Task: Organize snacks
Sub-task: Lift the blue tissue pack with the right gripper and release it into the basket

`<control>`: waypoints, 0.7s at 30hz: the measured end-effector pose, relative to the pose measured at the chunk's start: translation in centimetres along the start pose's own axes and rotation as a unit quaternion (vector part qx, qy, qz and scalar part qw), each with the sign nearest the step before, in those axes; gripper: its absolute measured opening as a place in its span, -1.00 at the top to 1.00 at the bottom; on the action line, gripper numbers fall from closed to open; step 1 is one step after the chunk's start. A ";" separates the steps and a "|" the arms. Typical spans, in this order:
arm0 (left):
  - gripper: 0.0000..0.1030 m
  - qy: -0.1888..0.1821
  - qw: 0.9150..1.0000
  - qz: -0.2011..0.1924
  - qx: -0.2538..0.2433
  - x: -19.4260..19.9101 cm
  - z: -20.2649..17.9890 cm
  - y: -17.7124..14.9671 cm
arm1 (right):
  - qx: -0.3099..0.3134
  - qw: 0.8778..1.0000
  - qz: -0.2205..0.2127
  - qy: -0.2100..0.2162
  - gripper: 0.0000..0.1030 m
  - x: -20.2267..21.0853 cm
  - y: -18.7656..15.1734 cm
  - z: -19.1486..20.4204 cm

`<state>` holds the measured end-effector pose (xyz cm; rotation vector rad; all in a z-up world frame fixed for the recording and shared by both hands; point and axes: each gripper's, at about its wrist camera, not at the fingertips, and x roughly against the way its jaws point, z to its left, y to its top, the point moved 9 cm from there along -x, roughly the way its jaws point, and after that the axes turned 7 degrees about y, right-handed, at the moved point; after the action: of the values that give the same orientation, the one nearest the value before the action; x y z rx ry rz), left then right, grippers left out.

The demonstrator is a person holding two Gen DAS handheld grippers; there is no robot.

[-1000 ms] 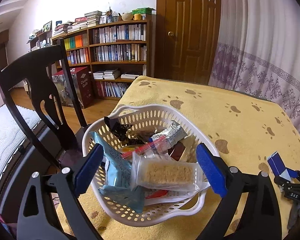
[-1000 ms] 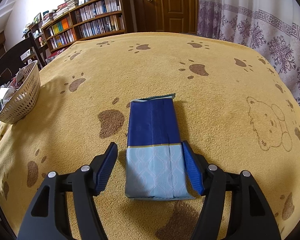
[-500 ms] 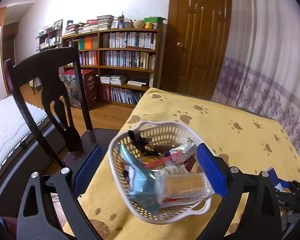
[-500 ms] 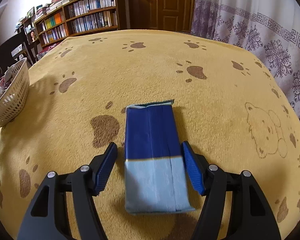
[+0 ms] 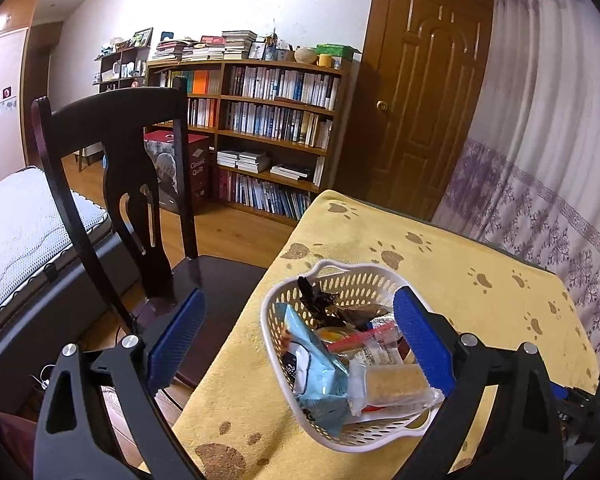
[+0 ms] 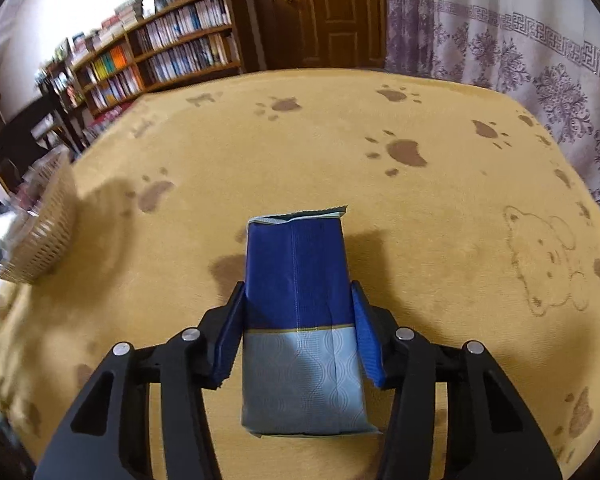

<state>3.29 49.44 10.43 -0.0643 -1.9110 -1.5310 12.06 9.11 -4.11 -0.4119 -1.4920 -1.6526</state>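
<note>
Right wrist view takes in most of the table (image 6: 300, 128), spread with a yellow paw-print cloth, bookshelves (image 6: 160, 56) and a door behind it, a curtain (image 6: 520, 40) down the right. Next in size is the basket (image 6: 48, 232), off at the far left edge of the table and blurred there; from the left wrist it reads clearly as a white perforated basket (image 5: 284, 396) already heaped with wrapped snacks, a chair (image 5: 116, 184) standing just beside that corner. Then the pack (image 6: 298, 304), a blue-and-pale-blue snack pack, which is the thing in hand: the right gripper (image 6: 298, 332) has its blue pads pressed against both long sides of it, jaws closed to the pack's width, and by the shadow under it the pack looks lifted a little off the cloth, though I can't be sure. Its long axis runs straight ahead along the fingers, crimped end pointing away. The left gripper (image 5: 296, 344) hangs wide open above the basket's near side, holding nothing, one pad out over the chair seat, the other over the snacks. What the coming move seems to turn on is that the basket lies well apart to the left of the held pack, so the right hand must carry it sideways across the cloth, and the open left one is already there.
</note>
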 end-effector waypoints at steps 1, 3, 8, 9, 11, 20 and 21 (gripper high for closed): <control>-0.86 0.000 1.000 0.000 0.002 0.0 0.1 0.1 | -0.001 1.000 -0.003 0.010 0.02 0.2 0.3 0.5; -0.86 0.000 1.000 -0.001 0.005 0.0 0.3 0.2 | -0.002 0.999 -0.008 0.032 0.02 0.7 1.0 1.9; -0.86 -0.003 1.000 -0.005 0.014 0.2 0.8 0.5 | 0.013 0.997 -0.015 0.078 0.02 1.6 2.9 6.2; -0.86 -0.004 1.000 -0.006 0.016 0.3 1.0 0.6 | 0.020 0.996 -0.017 0.088 0.02 1.8 3.5 7.5; -0.86 -0.005 1.000 -0.009 0.021 0.5 1.2 0.7 | 0.032 0.994 -0.019 0.102 0.02 2.0 4.2 9.6; -0.87 0.024 0.999 -0.029 0.022 1.5 2.8 1.6 | 0.087 0.984 -0.008 0.159 0.02 1.2 6.8 20.5; -0.87 0.022 0.999 -0.030 0.025 1.6 2.9 1.7 | 0.091 0.982 -0.006 0.163 0.02 0.9 7.1 21.6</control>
<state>1.43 51.91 12.52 0.0491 -1.9304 -1.5097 10.63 29.36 6.24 -0.0288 -1.3826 -1.4936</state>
